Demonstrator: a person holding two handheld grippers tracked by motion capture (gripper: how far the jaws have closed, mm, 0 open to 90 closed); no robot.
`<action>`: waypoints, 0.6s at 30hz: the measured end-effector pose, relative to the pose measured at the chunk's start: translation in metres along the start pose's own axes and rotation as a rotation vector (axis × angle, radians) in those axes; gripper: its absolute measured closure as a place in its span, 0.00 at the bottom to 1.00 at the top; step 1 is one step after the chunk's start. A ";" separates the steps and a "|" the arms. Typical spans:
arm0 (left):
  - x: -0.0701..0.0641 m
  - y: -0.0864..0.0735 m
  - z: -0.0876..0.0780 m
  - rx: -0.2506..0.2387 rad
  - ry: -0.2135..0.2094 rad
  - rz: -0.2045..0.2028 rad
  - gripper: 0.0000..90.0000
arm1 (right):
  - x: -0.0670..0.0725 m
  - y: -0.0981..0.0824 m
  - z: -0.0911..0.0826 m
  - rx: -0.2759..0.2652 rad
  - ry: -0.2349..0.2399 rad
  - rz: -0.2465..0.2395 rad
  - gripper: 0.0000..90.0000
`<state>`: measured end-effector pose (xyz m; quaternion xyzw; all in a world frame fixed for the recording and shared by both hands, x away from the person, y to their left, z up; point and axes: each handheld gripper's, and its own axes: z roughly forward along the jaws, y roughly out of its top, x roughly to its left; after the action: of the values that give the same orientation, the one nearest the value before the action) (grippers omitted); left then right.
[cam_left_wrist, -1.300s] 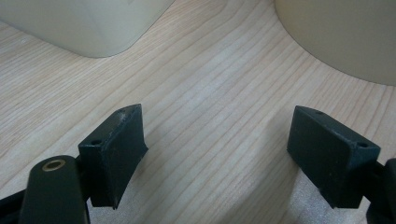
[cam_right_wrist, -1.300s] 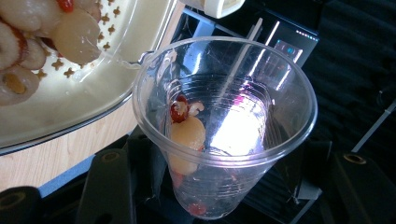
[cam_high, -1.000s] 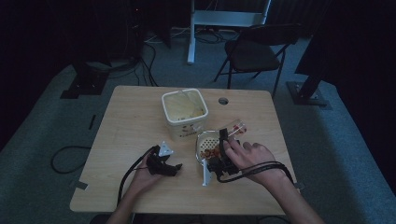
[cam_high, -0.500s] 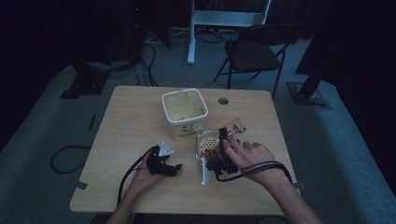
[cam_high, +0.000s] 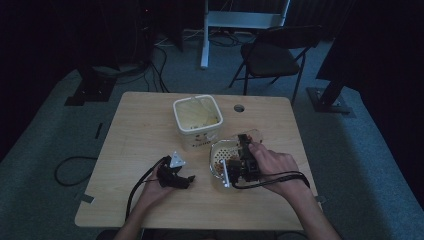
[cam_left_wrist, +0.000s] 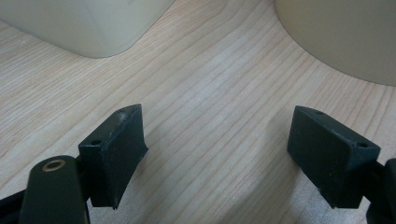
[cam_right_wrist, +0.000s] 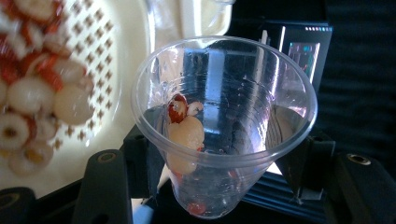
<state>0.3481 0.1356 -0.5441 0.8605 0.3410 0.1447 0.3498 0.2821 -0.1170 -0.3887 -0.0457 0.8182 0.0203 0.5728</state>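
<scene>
My right gripper (cam_high: 244, 142) is shut on a clear plastic cup (cam_right_wrist: 224, 126) and holds it tilted beside a cream colander (cam_high: 220, 150). Pale and red fruit pieces (cam_right_wrist: 187, 135) lie inside the cup. More fruit pieces (cam_right_wrist: 32, 93) lie on the perforated colander (cam_right_wrist: 121, 56). My left gripper (cam_high: 186, 179) rests on the wooden table (cam_high: 140, 130), open, with bare wood between its jaws (cam_left_wrist: 217, 154). A cream square container (cam_high: 197, 117) stands just behind the colander; its corner (cam_left_wrist: 84, 23) and the colander's wall (cam_left_wrist: 341, 37) rise ahead of the left jaws.
A round hole (cam_high: 239, 108) sits in the table near its far edge. Black cables (cam_high: 145, 180) trail from both grippers toward the near edge. A folding chair (cam_high: 272, 55) and stand legs are on the floor beyond the table.
The right gripper has swung the cup slightly left, more over the colander's edge. The left gripper has stayed put.
</scene>
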 end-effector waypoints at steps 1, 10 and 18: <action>0.000 0.000 0.000 0.000 0.001 0.001 0.22 | -0.003 -0.003 -0.001 -0.024 0.014 0.057 0.43; 0.001 0.001 0.000 0.005 -0.002 0.007 0.22 | -0.031 -0.045 0.000 -0.265 0.163 0.672 0.43; 0.000 0.000 0.000 0.004 -0.001 0.006 0.22 | -0.045 -0.080 0.017 -0.442 0.320 1.033 0.42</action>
<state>0.3487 0.1355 -0.5438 0.8622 0.3386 0.1447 0.3478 0.3213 -0.1929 -0.3503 0.2385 0.7870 0.4601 0.3349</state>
